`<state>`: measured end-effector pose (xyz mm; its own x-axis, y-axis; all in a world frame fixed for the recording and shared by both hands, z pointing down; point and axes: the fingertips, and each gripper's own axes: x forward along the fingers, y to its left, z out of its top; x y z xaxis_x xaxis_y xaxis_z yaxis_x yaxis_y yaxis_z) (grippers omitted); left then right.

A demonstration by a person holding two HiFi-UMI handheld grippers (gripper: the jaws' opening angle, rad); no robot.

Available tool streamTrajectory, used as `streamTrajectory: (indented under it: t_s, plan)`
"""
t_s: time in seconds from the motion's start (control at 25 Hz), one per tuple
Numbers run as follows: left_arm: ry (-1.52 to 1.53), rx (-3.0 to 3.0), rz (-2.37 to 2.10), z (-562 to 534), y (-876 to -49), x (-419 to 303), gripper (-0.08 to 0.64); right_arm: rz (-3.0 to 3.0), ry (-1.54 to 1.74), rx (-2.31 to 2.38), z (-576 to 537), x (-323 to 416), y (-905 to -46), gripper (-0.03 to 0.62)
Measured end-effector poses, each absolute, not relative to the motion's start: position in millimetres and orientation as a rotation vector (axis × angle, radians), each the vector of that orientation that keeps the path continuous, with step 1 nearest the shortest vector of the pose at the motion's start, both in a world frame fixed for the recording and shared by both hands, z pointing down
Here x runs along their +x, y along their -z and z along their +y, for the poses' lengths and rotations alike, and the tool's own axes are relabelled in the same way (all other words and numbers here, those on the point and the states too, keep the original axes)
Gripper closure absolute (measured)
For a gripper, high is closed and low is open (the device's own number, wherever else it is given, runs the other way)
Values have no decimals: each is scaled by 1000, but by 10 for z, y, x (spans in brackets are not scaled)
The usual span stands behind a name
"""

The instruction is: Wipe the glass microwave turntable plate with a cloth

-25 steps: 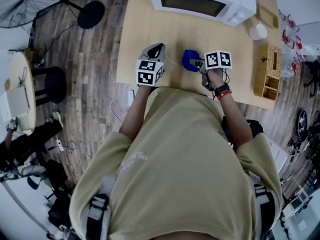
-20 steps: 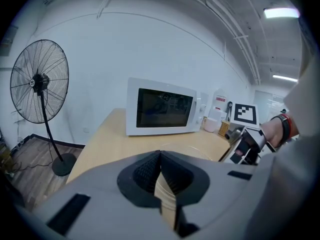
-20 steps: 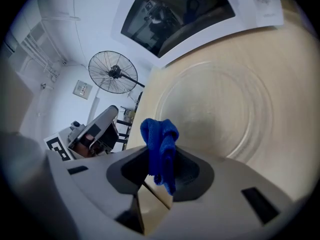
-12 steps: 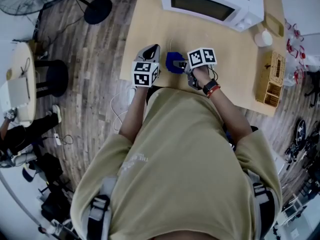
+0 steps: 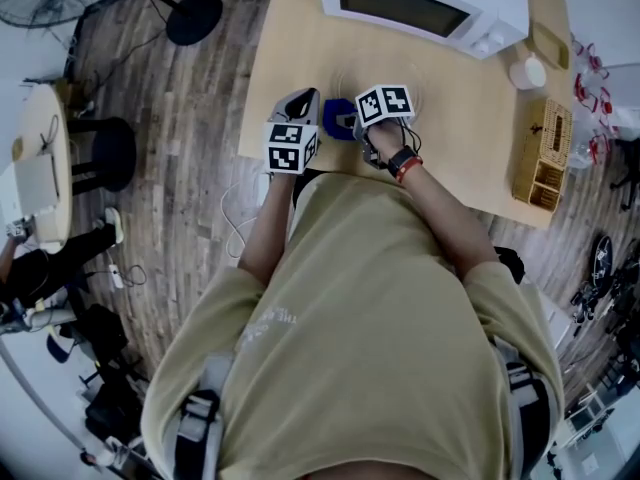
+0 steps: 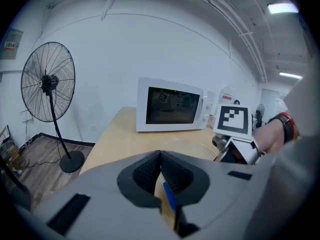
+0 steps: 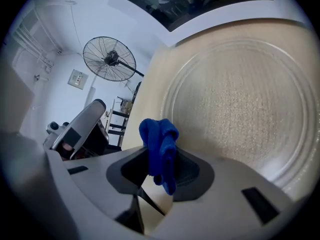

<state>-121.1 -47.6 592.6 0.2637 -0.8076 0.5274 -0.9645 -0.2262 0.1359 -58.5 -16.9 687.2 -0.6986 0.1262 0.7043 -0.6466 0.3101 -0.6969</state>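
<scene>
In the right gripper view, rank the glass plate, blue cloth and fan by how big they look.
1. glass plate
2. blue cloth and fan look about alike; the cloth is far nearer.

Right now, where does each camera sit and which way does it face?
Head view: on the head, facing steeply down at the table; torso, both arms show.
Left gripper view: on the left gripper, facing the microwave; shut jaws show.
Right gripper view: on the right gripper, facing the glass plate; jaws clamp the cloth.
Shared: both gripper views catch the fan.
</scene>
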Motion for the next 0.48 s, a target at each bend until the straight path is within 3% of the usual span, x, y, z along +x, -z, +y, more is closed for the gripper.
streamTrajectory:
  t_s: [0.48]
  plan:
    - [-497,2111,-1584,-561,-5966,-1140,540,-1872,-1450,482,-203,-502,-6911,442]
